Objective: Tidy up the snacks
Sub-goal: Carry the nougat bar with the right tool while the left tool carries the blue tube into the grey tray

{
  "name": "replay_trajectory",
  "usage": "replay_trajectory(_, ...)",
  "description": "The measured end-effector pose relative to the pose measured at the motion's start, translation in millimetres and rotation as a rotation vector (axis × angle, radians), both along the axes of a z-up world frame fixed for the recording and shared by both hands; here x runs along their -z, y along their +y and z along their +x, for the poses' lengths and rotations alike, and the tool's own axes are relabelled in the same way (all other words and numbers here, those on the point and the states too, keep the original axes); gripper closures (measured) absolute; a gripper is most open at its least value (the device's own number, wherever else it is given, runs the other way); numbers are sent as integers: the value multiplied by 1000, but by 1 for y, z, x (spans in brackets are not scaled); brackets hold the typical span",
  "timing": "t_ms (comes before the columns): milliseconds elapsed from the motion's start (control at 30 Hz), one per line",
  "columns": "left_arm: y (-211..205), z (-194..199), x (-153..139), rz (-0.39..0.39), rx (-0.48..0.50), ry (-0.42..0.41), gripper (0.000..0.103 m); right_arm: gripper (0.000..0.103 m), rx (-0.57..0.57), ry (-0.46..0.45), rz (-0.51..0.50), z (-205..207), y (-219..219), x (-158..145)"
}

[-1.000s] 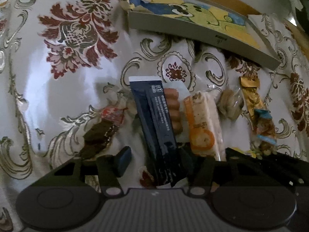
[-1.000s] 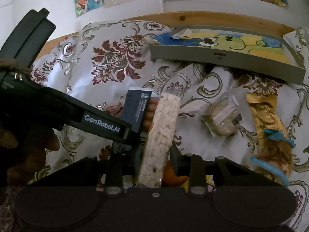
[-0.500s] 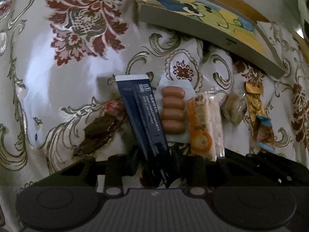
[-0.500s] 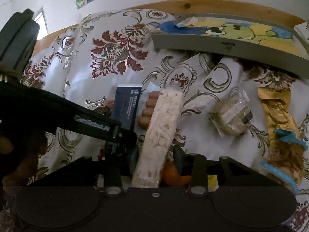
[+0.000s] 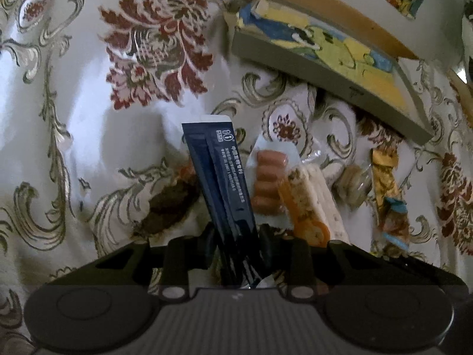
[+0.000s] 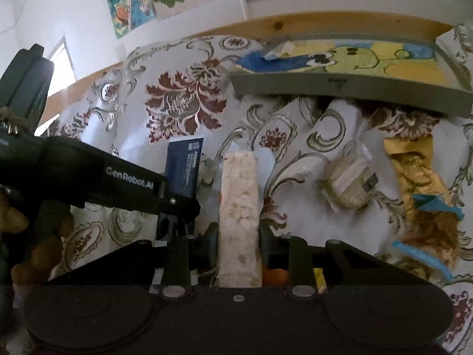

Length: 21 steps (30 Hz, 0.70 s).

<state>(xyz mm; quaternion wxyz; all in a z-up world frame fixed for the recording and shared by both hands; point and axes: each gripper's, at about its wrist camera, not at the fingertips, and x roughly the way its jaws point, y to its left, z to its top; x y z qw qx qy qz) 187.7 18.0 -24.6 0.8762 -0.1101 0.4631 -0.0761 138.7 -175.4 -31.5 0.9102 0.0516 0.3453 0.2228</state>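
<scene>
Right wrist view, floral tablecloth (image 6: 177, 109), grey tray (image 6: 340, 87), wall posters (image 6: 130, 3).

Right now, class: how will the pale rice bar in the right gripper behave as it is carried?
The rice bar probably stays stiff: it juts straight out past the right gripper without sagging. It looks light, being puffed grains. It may crumble if squeezed, and its clear wrapper could slip.

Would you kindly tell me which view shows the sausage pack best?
The left wrist view: the sausage pack lies in plain sight between the dark blue packet and the rice bar, with its row of sausages showing. In the right wrist view the rice bar hides almost all of it.
</scene>
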Motion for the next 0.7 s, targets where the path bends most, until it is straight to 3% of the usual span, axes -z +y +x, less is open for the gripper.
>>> replay_trajectory(367, -17, 29, -47, -4, 46, -104, 69, 74, 33, -158, -42, 11, -30, -45)
replay_trajectory(700, -62, 119, -90, -45, 93, -197, 69, 73, 62, -306, -175, 109, -81, -94)
